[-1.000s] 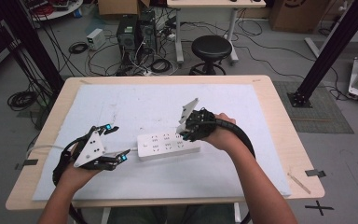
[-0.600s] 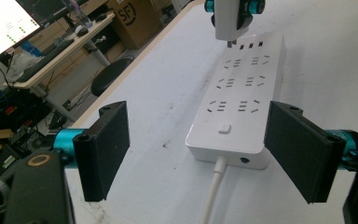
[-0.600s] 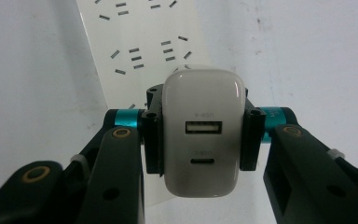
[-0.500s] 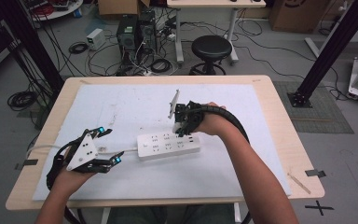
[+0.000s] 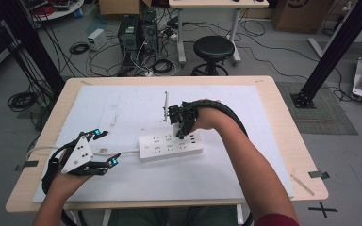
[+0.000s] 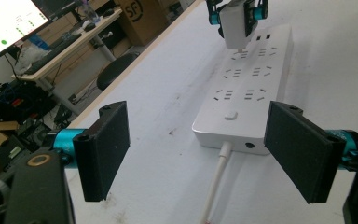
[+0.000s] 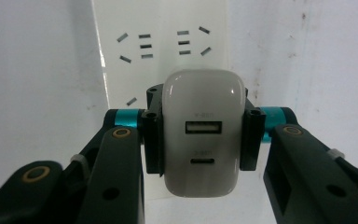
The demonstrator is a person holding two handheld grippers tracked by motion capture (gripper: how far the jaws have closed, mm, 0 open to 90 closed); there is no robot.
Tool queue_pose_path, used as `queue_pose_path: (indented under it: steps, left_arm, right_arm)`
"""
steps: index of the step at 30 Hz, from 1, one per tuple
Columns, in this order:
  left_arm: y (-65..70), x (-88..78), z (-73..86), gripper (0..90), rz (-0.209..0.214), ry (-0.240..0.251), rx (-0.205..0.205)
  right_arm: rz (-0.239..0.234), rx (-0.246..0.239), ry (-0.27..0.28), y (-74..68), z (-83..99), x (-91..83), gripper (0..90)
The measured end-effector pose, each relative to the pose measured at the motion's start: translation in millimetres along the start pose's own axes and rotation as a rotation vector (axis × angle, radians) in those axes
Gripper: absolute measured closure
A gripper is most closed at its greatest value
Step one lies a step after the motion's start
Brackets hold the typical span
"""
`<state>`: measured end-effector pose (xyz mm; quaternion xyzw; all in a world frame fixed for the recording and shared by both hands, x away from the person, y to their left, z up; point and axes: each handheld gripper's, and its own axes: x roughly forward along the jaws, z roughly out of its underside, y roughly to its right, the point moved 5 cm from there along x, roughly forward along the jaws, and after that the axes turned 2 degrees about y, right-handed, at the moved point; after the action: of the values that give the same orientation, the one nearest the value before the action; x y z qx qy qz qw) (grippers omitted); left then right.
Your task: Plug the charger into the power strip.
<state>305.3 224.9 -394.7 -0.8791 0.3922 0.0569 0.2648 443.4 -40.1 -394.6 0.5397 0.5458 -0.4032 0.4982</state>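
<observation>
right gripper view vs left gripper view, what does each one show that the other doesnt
Right gripper view alone: the charger's face with its two ports, clamped between the right gripper's jaws.

Left gripper view alone: the left gripper's wide-open jaws with nothing between them, the power strip's switch and its white cord, and a desk with a monitor beyond the table.

Both: the white charger above the power strip's sockets, with the white table cover around them.

"SF" on cardboard box (image 6: 145, 17) (charger (image 7: 202, 130) port labels too faint).
</observation>
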Motion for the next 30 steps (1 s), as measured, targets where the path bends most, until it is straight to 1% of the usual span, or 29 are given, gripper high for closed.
queue_pose_path:
  steps: [5, 8, 11, 15, 17, 18, 19, 21, 23, 24, 25, 27, 29, 30]
  left_arm:
    - [-0.6, -1.0, 2.4, 22.4, -0.004, 0.003, -0.014]
    - [-1.1, -0.4, 3.9, 22.3, -0.001, -0.007, -0.006]
    - [-0.5, 1.2, 4.1, 22.4, 0.000, -0.004, -0.012]
    - [0.1, 2.4, 4.2, 22.3, 0.003, -0.008, -0.009]
    - [0.1, 2.8, 4.5, 22.4, 0.003, -0.008, -0.010]
    - [0.3, 3.3, 4.8, 22.4, 0.002, -0.005, -0.014]
    - [0.3, 3.8, 5.1, 22.4, 0.002, -0.005, -0.016]
    - [0.1, 4.1, 5.3, 22.4, 0.004, -0.011, -0.012]
    - [0.4, 4.8, 4.8, 22.4, 0.003, -0.007, -0.010]
    - [0.8, 4.7, 4.6, 22.4, 0.003, -0.004, -0.011]
    - [1.0, 4.8, 4.6, 22.4, 0.004, -0.002, -0.011]
    - [1.5, 5.6, 5.6, 22.3, 0.006, -0.007, -0.011]
    - [2.1, 6.6, 6.9, 22.4, 0.008, -0.009, -0.010]
    - [2.7, 7.4, 7.6, 22.3, 0.007, -0.007, -0.012]
  right_arm:
    - [-0.021, -0.030, -0.019, 1.5, 0.8, 4.6, 63.0]
    - [-0.020, -0.026, -0.030, 2.5, 2.2, 5.7, 63.0]
    - [-0.025, -0.027, -0.028, 3.1, 2.6, 7.2, 63.0]
    - [-0.037, -0.031, -0.027, 4.5, 3.0, 10.5, 63.0]
    - [-0.037, -0.041, -0.032, 4.8, 2.8, 12.6, 63.0]
    - [-0.040, -0.034, -0.040, 3.9, 2.6, 12.3, 63.0]
    - [-0.039, -0.053, -0.031, 4.8, 1.8, 13.3, 63.1]
    - [-0.032, -0.073, -0.029, 4.8, 1.3, 14.8, 63.2]
    - [-0.036, -0.082, -0.060, 2.2, 1.5, 22.7, 63.4]
    - [-0.038, -0.081, -0.060, 2.9, 0.7, 22.9, 63.4]
    - [-0.042, -0.070, -0.057, 3.2, 0.9, 23.3, 63.5]
    - [-0.042, -0.079, -0.043, 4.6, 0.5, 24.6, 63.6]
    - [-0.042, -0.061, -0.038, 4.3, 0.6, 26.3, 63.6]
    - [-0.052, -0.038, -0.046, 3.4, 2.0, 26.4, 63.6]
